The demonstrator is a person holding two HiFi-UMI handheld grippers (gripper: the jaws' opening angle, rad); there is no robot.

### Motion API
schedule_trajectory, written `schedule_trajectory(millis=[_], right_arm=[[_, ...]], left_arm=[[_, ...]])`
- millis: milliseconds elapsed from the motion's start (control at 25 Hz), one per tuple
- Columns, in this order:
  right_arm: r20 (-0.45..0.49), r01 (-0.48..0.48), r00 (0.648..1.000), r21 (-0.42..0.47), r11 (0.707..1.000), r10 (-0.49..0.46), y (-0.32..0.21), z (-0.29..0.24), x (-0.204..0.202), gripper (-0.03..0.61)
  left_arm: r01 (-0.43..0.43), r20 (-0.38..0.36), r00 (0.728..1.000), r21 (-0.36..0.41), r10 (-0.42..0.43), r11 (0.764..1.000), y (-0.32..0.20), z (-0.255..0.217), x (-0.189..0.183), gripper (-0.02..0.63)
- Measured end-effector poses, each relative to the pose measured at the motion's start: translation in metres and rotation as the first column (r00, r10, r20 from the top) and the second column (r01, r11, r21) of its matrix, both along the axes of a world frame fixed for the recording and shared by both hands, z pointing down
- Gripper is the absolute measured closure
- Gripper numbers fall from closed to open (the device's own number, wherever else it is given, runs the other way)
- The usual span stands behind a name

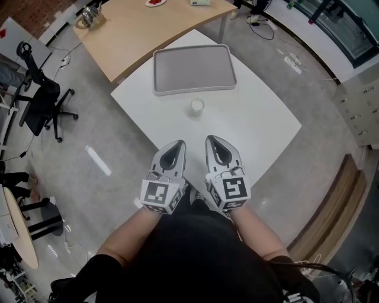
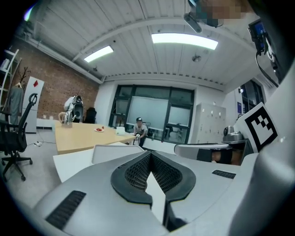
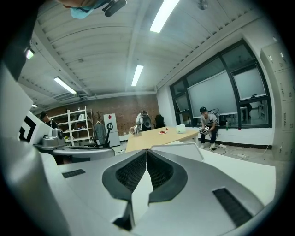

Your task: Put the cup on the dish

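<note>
A small white cup (image 1: 196, 106) stands on the white table (image 1: 260, 124), just in front of a grey rectangular tray-like dish (image 1: 194, 69). My left gripper (image 1: 179, 143) and right gripper (image 1: 211, 139) hover side by side over the table's near edge, pointing toward the cup and well short of it. Both are shut, with nothing between their jaws. In the left gripper view, the left gripper (image 2: 150, 154) has its tips touching, and the dish (image 2: 108, 152) shows beyond them. In the right gripper view the right gripper (image 3: 146, 150) hides the cup; the dish (image 3: 184, 150) lies ahead.
A wooden table (image 1: 148, 29) adjoins the white one at the back, with a kettle (image 1: 90, 15) and a plate (image 1: 155, 2) on it. A black office chair (image 1: 41, 100) stands at the left. Lockers (image 1: 361, 106) line the right. A person (image 2: 139, 129) sits by the far windows.
</note>
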State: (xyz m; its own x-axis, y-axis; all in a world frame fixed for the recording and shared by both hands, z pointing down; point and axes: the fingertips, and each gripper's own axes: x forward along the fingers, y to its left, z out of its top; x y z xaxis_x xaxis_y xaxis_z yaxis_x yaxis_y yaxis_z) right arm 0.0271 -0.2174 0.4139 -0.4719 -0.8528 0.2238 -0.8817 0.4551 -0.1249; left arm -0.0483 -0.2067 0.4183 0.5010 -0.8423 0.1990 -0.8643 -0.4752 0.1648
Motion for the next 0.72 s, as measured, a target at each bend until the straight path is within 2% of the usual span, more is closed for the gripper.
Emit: schedule_trajectory(millis=[400, 440, 520, 560, 720], right_arm=[[-0.095, -0.012, 0.995, -0.142, 0.99, -0.001, -0.083, 0.082, -0.021, 0.561], [-0.108, -0.011, 0.994, -0.164, 0.986, -0.007, -0.089, 0.093, -0.023, 0.544], [-0.132, -0.011, 0.991, -0.217, 0.976, -0.018, -0.102, 0.115, -0.024, 0.432], [-0.141, -0.015, 0.99, -0.241, 0.97, -0.02, -0.108, 0.125, -0.024, 0.404], [-0.172, -0.029, 0.985, -0.307, 0.951, -0.025, -0.13, 0.162, -0.028, 0.347]], left_arm=[[-0.03, 0.027, 0.999, -0.066, 0.032, 0.997, -0.094, 0.059, -0.01, 0.606], [-0.033, 0.028, 0.999, -0.075, 0.035, 0.997, -0.101, 0.066, -0.011, 0.606], [-0.04, 0.029, 0.999, -0.096, 0.043, 0.995, -0.114, 0.079, -0.011, 0.606], [-0.046, 0.031, 0.998, -0.105, 0.049, 0.993, -0.12, 0.086, -0.011, 0.606], [-0.068, 0.04, 0.996, -0.142, 0.075, 0.988, -0.142, 0.111, -0.013, 0.606]])
